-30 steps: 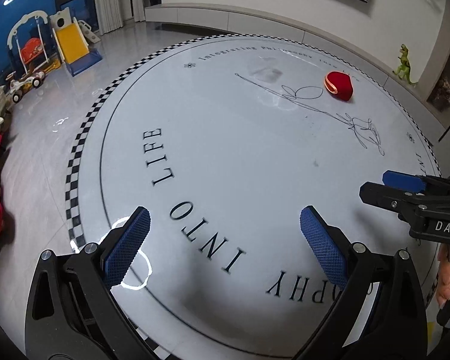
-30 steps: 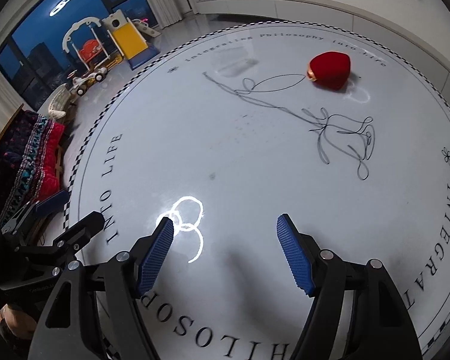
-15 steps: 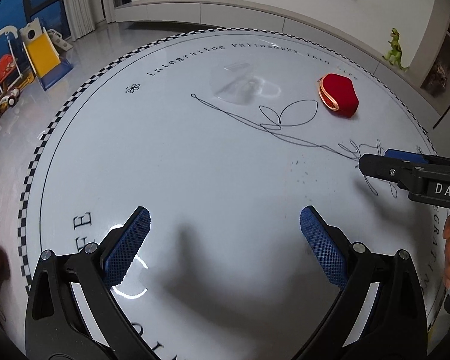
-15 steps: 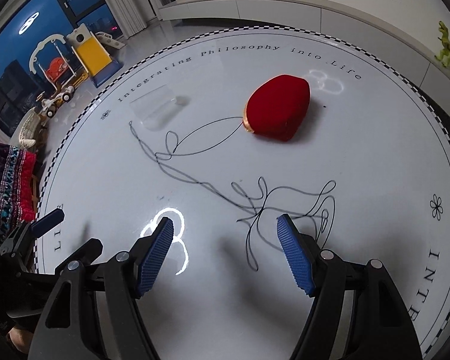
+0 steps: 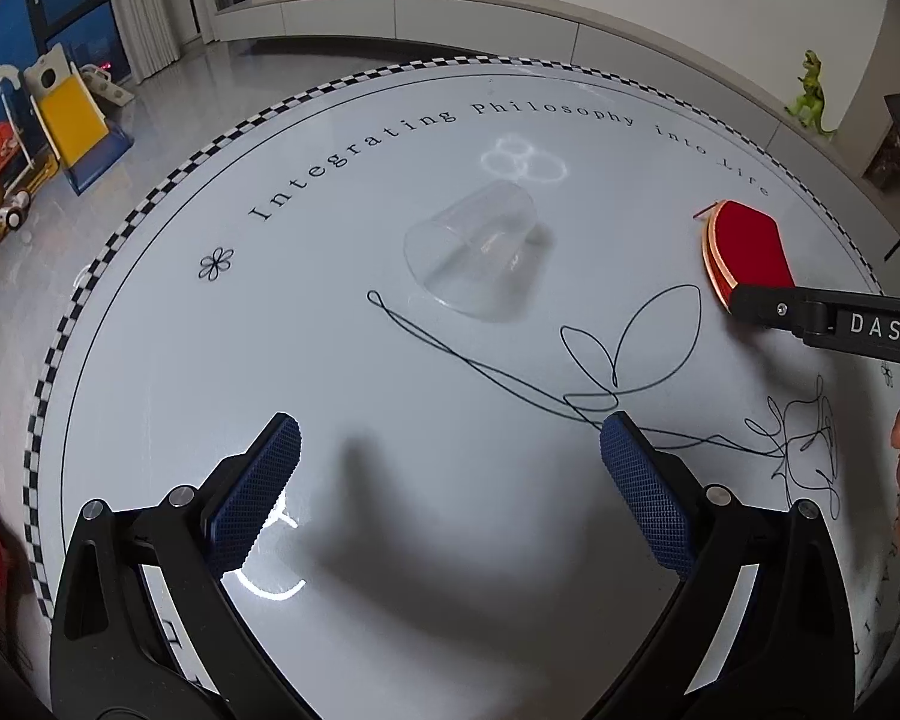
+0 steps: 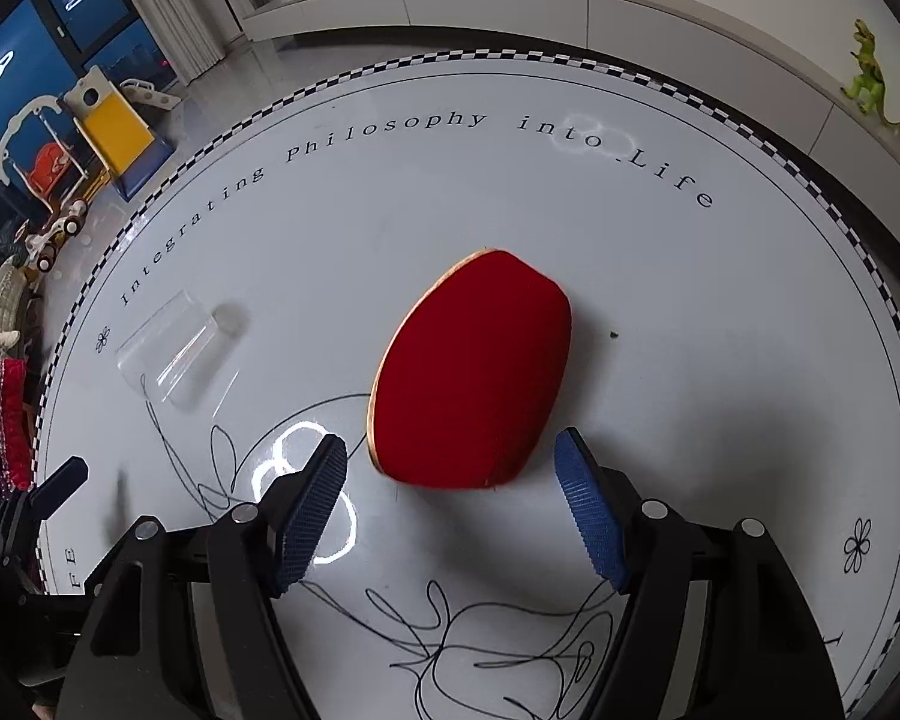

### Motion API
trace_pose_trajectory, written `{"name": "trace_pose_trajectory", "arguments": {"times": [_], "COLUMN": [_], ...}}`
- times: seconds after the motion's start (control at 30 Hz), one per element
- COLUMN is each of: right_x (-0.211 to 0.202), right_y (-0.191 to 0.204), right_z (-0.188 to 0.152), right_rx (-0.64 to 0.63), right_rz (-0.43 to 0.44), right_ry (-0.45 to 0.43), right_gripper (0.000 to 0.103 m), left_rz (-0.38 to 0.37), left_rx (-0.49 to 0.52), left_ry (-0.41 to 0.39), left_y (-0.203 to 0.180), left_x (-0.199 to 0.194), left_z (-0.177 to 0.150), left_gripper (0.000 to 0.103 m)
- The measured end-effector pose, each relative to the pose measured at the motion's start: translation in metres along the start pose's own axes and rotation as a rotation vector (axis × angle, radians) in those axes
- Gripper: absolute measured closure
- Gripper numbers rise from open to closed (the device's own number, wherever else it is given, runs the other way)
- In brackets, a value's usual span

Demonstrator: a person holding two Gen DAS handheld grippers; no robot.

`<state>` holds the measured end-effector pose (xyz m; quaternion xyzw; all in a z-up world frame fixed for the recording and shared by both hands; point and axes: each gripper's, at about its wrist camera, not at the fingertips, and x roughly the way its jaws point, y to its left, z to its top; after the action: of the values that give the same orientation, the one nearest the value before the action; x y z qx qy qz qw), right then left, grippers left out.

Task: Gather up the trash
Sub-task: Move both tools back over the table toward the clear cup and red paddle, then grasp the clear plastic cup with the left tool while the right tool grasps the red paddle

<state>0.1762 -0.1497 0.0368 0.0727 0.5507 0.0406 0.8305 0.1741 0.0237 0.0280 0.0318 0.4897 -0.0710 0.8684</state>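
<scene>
A clear plastic cup (image 5: 477, 249) lies on its side on the round white table (image 5: 270, 372), ahead of my open, empty left gripper (image 5: 450, 480). It also shows in the right wrist view (image 6: 174, 354) at the left. A red paddle-shaped piece with a tan edge (image 6: 474, 372) lies flat just ahead of my open right gripper (image 6: 453, 498), its near end close to the fingertips. In the left wrist view the red piece (image 5: 747, 249) sits at the right, with the right gripper's finger (image 5: 774, 309) at its near edge.
The table has black lettering, a line drawing and a checkered rim (image 6: 894, 324). Beyond it are a toy slide (image 5: 72, 120) on the floor at the left, a low white ledge (image 5: 450, 18) and a green dinosaur toy (image 6: 870, 75) at the right.
Both grippers have moved forward across the table. The red piece now sits right in front of the right gripper and the cup has come closer to the left one. Both stayed open.
</scene>
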Motion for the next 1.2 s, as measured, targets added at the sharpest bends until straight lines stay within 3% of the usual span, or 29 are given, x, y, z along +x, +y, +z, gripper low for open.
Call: {"name": "trace_pose_trajectory", "arguments": {"times": [0.33, 0.4, 0.43, 0.73, 0.8, 0.87, 0.93, 1.2], "right_x": [0.019, 0.02, 0.02, 0.018, 0.018, 0.018, 0.017, 0.004], "right_y": [0.003, 0.008, 0.009, 0.008, 0.008, 0.008, 0.007, -0.001], "right_z": [0.025, 0.026, 0.026, 0.027, 0.026, 0.026, 0.024, 0.009], "right_rx": [-0.015, -0.046, -0.06, -0.081, -0.086, -0.08, -0.079, -0.053], "right_rz": [-0.028, -0.055, -0.076, -0.058, -0.059, -0.056, -0.054, -0.019], "right_ry": [0.033, 0.032, 0.024, 0.003, 0.002, 0.005, 0.006, 0.013], "right_gripper": [0.026, 0.031, 0.039, 0.041, 0.041, 0.041, 0.041, 0.042], "left_rz": [0.035, 0.029, 0.021, -0.001, -0.002, -0.027, -0.027, -0.035], "left_rx": [0.078, 0.09, 0.096, 0.136, 0.147, 0.145, 0.153, 0.159], "left_ry": [0.016, 0.022, 0.024, 0.012, 0.006, 0.004, -0.001, -0.015], "left_y": [0.006, 0.004, 0.004, -0.005, -0.008, -0.011, -0.017, -0.03], "left_x": [0.029, 0.036, 0.039, 0.05, 0.05, 0.048, 0.046, 0.031], "left_z": [0.036, 0.043, 0.045, 0.06, 0.06, 0.059, 0.058, 0.039], "left_gripper": [0.006, 0.006, 0.006, 0.006, 0.019, 0.044, 0.053, 0.053]}}
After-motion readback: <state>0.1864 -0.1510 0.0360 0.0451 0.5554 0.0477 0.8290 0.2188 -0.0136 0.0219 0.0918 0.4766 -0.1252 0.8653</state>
